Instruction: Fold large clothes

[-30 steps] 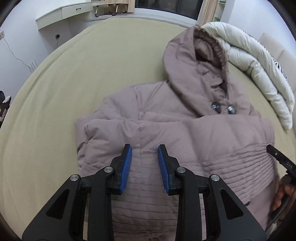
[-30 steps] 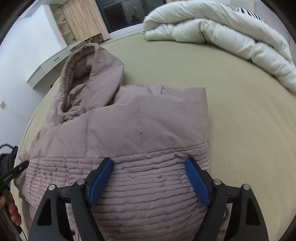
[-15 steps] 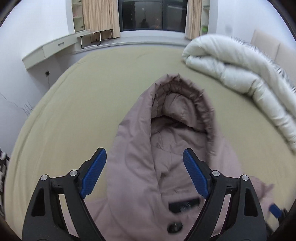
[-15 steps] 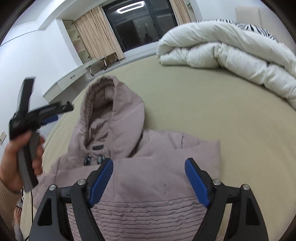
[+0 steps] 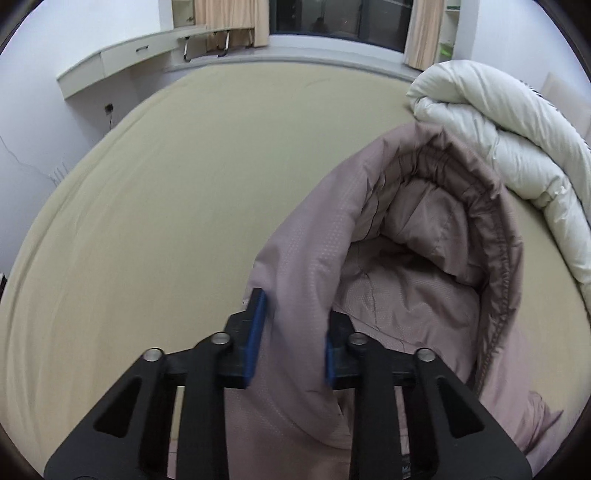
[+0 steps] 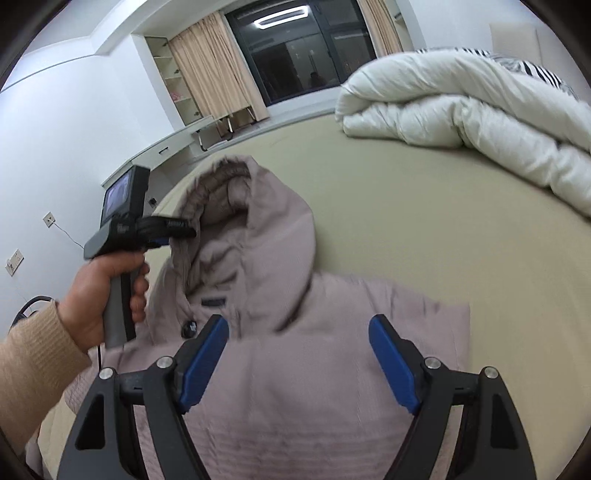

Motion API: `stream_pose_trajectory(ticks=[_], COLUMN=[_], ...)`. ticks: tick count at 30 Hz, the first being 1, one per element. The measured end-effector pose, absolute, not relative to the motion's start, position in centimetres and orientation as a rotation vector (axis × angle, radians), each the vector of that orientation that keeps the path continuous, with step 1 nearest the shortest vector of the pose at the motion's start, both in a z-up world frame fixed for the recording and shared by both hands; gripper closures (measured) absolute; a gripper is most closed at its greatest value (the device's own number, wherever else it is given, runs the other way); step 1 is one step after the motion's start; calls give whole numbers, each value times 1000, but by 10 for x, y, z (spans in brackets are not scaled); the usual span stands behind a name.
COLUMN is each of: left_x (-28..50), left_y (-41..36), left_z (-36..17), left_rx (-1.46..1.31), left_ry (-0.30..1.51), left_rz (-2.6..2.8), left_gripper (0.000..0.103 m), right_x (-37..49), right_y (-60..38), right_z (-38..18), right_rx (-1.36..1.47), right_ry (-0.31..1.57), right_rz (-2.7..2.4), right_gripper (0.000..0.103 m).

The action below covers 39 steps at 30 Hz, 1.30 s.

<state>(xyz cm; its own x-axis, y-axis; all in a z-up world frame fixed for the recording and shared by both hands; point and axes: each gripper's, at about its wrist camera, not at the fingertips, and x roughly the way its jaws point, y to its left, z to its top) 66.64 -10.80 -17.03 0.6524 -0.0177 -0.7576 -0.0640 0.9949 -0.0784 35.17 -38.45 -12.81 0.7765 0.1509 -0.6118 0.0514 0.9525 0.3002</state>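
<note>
1. Left wrist view, 9 o'clock side: bare olive-tan bed (image 5: 155,206) sheet fills the left half. Wall-mounted desk (image 5: 122,70) at 11 o'clock, curtains (image 5: 231,18) and dark window (image 5: 332,18) at 12.
2. Left hand-held gripper (image 5: 291,332) at 6 o'clock: blue pads closed in on the left side wall of the hood (image 5: 417,229), fabric pinched between them. Hood rim lifted, opening faces the camera.
3. Mauve padded jacket (image 5: 406,314) runs from 6 o'clock up to 1 o'clock; lining shows inside the hood.
4. White duvet (image 5: 517,140) rolled at 2 o'clock, just behind the hood; touching or not, cannot tell.
5. Right wrist view, 9 o'clock: person's left hand (image 6: 107,288), tan knit sleeve (image 6: 33,362), grips the handle of the left hand-held gripper (image 6: 184,229), whose tip meets the hood's (image 6: 251,221) left edge.
6. Centre: jacket (image 6: 295,369) lies on the bed (image 6: 443,221), hood toward 12 o'clock, dark button (image 6: 190,326) and small label below the collar. Body is motion-blurred.
7. Right hand-held gripper (image 6: 299,362) at 6 o'clock: blue pads spread wide over the jacket's chest, nothing between them; above the cloth or resting on it, cannot tell.
8. Duvet (image 6: 461,114) at 2 o'clock, well apart from the jacket.
</note>
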Motion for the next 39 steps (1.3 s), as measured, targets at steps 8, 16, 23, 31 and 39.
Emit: stream_pose_trajectory(ticks=[8, 16, 23, 31, 39], left_x=[587, 536, 500, 388, 289], left_y=[-105, -72, -59, -28, -14], left_z=[-113, -105, -102, -98, -180], left_rx=[-64, -119, -197, -315, -457], left_ry=[663, 587, 578, 559, 823], left_rz=[-89, -153, -167, -187, -168], left_gripper=[91, 91, 91, 91, 91], right_x=[452, 537, 497, 329, 217], right_y=[-347, -357, -384, -371, -346], right_z=[-101, -138, -117, -80, -171], right_rx=[187, 270, 343, 195, 166], right_ry=[689, 855, 764, 579, 762], right_rz=[59, -52, -46, 4, 12], right_gripper=[14, 47, 92, 92, 58])
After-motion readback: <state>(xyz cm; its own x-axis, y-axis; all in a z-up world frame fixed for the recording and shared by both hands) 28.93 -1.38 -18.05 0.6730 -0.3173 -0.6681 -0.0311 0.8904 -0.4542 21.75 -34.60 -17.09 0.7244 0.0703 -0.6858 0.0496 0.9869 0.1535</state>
